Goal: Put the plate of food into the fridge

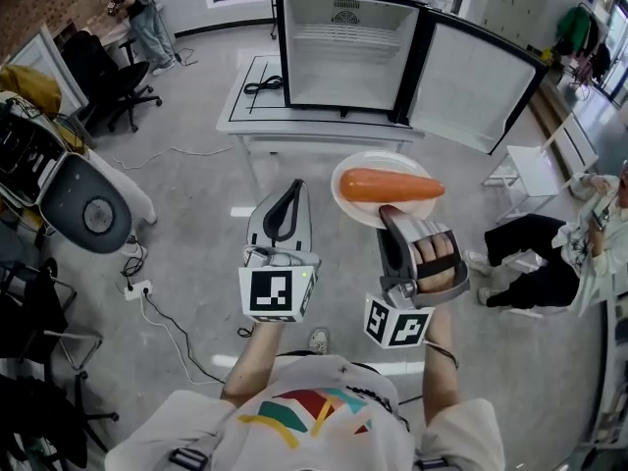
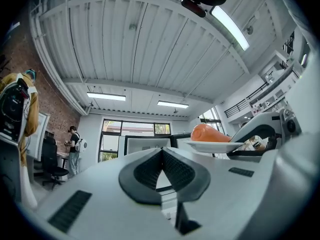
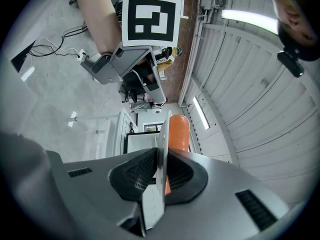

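Grey floor [image 1: 196,194] fills most of the head view. At the top centre a small fridge [image 1: 343,3] stands on a low white table [image 1: 245,121], its door [image 1: 471,86] swung wide to the right and its white inside with a wire shelf [image 1: 339,39] facing the camera. A black cable [image 1: 263,85] lies coiled on the table's left part.

The plate [image 1: 355,210], white and carrying one orange carrot [image 1: 391,185], is held in the air just below the table's front edge, right of centre. The right gripper [image 1: 389,214] is clamped on its near rim, which the right gripper view shows pinched edge-on between the pads. The left gripper [image 1: 291,190] hangs beside it to the left, jaws pressed together with nothing between them.

The floor between the plate and the table's front edge is open. At the left edge stand a round-backed chair [image 1: 88,209] and a black office chair [image 1: 103,77], with a power strip [image 1: 137,287] and trailing leads below them. At the right, a white stool [image 1: 535,170] sits under the door's swing and a person [image 1: 549,258] sits on the floor. Another person [image 1: 137,13] stands at the upper left.
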The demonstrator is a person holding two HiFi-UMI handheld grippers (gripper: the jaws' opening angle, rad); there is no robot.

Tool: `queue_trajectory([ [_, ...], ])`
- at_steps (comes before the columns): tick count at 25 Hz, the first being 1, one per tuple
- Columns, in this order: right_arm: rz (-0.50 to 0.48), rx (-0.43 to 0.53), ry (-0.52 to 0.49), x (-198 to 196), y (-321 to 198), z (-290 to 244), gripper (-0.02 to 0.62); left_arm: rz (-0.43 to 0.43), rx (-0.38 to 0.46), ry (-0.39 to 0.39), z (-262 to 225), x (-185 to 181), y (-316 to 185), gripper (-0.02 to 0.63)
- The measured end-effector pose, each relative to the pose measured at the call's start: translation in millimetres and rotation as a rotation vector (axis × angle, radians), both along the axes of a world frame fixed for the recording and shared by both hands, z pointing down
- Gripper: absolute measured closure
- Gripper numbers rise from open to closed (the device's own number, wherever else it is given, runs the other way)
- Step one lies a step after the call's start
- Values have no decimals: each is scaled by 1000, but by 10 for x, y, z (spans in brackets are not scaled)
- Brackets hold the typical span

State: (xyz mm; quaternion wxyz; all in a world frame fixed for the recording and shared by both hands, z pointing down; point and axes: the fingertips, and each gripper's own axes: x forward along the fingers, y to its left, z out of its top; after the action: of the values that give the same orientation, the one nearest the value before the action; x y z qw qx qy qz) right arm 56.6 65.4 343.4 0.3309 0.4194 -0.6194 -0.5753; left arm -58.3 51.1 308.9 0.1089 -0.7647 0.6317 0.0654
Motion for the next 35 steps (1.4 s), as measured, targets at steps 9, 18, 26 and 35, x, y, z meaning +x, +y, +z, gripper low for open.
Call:
queue_trajectory([
  [9, 33, -22, 25, -165, -434, 83, 555, 28, -14, 9, 69, -198, -452, 600],
  [18, 28, -28, 31, -217, -758, 98, 555, 15, -18, -14, 83, -242, -727, 600],
  [26, -7, -9, 33, -335, -1328, 87, 555, -22, 5, -12, 28, -363, -1248, 600],
  [35, -23, -4, 30, -339, -2141, 19, 555, -55, 14, -29, -60, -412, -1999, 600],
])
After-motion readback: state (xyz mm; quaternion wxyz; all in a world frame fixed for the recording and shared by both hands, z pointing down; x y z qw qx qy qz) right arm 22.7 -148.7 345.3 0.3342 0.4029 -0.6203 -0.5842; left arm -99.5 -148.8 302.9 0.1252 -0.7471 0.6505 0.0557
